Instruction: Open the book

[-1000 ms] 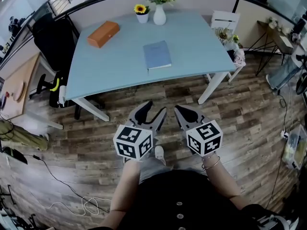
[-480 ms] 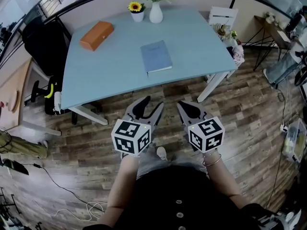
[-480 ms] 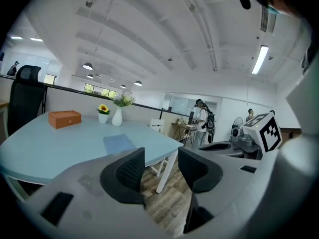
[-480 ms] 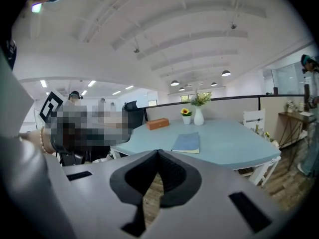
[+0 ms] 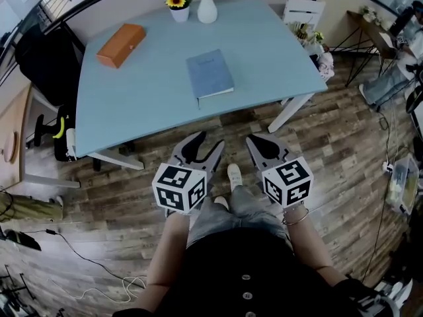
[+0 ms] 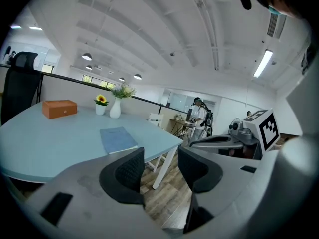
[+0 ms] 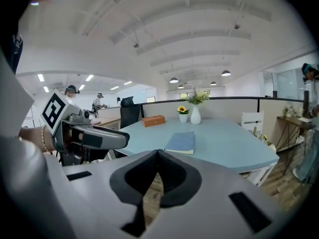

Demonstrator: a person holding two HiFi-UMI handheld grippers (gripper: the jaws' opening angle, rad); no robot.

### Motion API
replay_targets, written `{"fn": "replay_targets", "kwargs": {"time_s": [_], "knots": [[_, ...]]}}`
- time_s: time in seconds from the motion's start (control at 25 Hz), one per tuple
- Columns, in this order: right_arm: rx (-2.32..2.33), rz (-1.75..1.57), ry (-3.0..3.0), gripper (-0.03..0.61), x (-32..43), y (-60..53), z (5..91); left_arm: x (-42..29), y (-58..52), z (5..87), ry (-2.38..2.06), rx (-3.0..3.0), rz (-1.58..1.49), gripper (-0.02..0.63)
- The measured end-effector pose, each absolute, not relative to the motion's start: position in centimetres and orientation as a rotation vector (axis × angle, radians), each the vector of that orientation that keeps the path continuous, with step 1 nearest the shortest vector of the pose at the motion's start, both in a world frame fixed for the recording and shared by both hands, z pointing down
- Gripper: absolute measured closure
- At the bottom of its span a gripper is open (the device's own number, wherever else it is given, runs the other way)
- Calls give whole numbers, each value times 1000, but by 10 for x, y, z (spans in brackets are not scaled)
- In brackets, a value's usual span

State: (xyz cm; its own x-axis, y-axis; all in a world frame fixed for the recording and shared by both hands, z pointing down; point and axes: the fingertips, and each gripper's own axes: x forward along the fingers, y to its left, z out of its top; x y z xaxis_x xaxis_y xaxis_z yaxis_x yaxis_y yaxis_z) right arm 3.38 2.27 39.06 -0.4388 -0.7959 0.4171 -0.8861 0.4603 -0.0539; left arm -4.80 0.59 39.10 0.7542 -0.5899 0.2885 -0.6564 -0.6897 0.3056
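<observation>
Left gripper (image 6: 161, 153): jaws wide apart, have just been closing a touch, nothing between them. Right gripper (image 7: 158, 152): jaws tip to tip, empty. Book (image 5: 209, 73) is closed, flat on table (image 5: 132, 104), well ahead of both sets of fingertips, untouched.

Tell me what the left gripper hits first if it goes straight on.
Probably the white table leg, seen between the jaws of the left gripper, which have just been closing slightly but stand open and empty, or the wood floor beside it; depth is unclear.
</observation>
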Motion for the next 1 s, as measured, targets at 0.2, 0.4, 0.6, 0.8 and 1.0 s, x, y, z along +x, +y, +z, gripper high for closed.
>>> {"fn": "replay_targets", "kwargs": {"time_s": [0.2, 0.4, 0.6, 0.8, 1.0], "knots": [[1418, 400, -2390, 577, 35, -1, 395, -53, -14, 397, -979, 2542, 260, 414], [1391, 453, -2390, 577, 43, -26, 410, -49, -38, 402, -1004, 2533, 291, 414], [1384, 523, -2390, 577, 57, -60, 422, -36, -68, 409, -1003, 2518, 324, 414], [1361, 532, -2413, 577, 68, -98, 422, -16, -107, 410, -1006, 2527, 358, 414], [1309, 547, -2445, 577, 75, -137, 425, -1, -139, 413, -1042, 2543, 431, 414]]}}
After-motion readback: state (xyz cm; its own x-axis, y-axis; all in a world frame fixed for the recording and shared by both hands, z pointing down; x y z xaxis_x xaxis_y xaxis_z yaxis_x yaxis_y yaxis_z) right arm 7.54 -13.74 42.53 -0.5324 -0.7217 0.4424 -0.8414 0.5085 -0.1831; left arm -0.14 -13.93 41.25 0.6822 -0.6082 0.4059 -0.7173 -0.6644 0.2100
